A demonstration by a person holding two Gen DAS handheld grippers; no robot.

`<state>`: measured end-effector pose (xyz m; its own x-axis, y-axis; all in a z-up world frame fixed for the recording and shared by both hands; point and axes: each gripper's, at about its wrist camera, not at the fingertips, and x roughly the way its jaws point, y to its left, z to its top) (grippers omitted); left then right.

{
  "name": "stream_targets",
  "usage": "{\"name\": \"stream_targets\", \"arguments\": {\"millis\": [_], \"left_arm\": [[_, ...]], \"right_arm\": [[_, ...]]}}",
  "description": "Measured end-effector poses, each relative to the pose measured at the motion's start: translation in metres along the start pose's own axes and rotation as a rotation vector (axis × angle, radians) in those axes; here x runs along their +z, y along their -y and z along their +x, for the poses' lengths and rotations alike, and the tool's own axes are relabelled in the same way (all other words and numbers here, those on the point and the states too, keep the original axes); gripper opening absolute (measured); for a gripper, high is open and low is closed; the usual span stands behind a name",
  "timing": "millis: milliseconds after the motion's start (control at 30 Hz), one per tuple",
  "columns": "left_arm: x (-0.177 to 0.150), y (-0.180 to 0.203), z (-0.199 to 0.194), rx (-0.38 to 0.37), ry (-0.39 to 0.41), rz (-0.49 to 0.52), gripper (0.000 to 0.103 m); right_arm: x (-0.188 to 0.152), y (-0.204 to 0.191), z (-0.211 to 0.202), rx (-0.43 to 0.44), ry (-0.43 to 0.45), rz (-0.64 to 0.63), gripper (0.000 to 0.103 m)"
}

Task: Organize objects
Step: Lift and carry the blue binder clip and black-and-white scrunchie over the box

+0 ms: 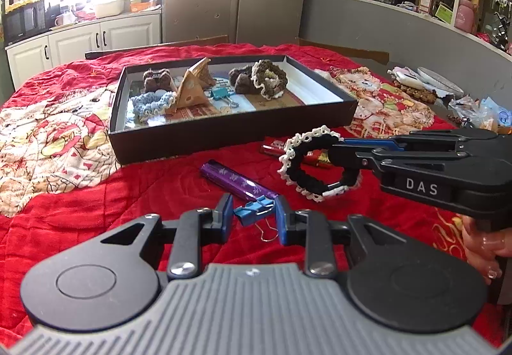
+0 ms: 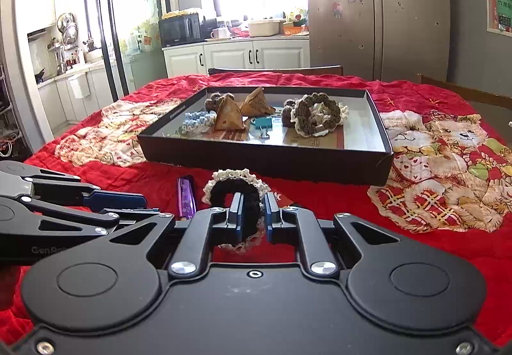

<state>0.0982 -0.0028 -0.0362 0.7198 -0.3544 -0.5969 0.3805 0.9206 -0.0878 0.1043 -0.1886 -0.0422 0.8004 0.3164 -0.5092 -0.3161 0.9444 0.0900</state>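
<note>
In the left wrist view my left gripper (image 1: 253, 218) is shut on a blue binder clip (image 1: 246, 213), held just above the red cloth. My right gripper (image 1: 339, 144) comes in from the right, shut on a black scrunchie with white lace trim (image 1: 299, 176) that hangs off the cloth. The right wrist view shows the same scrunchie (image 2: 228, 187) pinched between the right gripper (image 2: 252, 215) fingers. Beyond both stands a black tray (image 1: 224, 134) (image 2: 265, 160) holding brown and light-blue scrunchies, triangular paper packets and a teal binder clip. A purple bar (image 1: 238, 184) (image 2: 186, 198) lies near the clip.
A red packet (image 1: 275, 148) lies in front of the tray. Bags and a plate (image 1: 438, 80) crowd the table's far right. A hand (image 1: 486, 246) holds the right gripper's handle. The left gripper (image 2: 96, 204) sits at the left of the right wrist view. Chair backs line the far edge.
</note>
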Motion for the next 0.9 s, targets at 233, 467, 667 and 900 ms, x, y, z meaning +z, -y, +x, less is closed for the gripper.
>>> {"name": "stream_targets", "arguments": {"millis": [233, 467, 667, 900], "left_arm": [[0.023, -0.004, -0.005, 0.000, 0.044, 0.000, 0.031], [0.059, -0.010, 0.006, 0.022, 0.086, 0.004, 0.031], [0.085, -0.021, 0.039, 0.036, 0.074, -0.035, 0.031], [0.104, -0.031, 0.080, 0.073, 0.053, -0.055, 0.032]], "right_arm": [[0.017, 0.000, -0.009, 0.007, 0.042, -0.014, 0.013], [0.049, 0.016, -0.006, -0.018, 0.087, 0.007, 0.013], [0.076, 0.037, 0.012, -0.051, 0.092, 0.045, 0.013], [0.087, 0.061, 0.050, -0.081, 0.059, 0.099, 0.013]]}}
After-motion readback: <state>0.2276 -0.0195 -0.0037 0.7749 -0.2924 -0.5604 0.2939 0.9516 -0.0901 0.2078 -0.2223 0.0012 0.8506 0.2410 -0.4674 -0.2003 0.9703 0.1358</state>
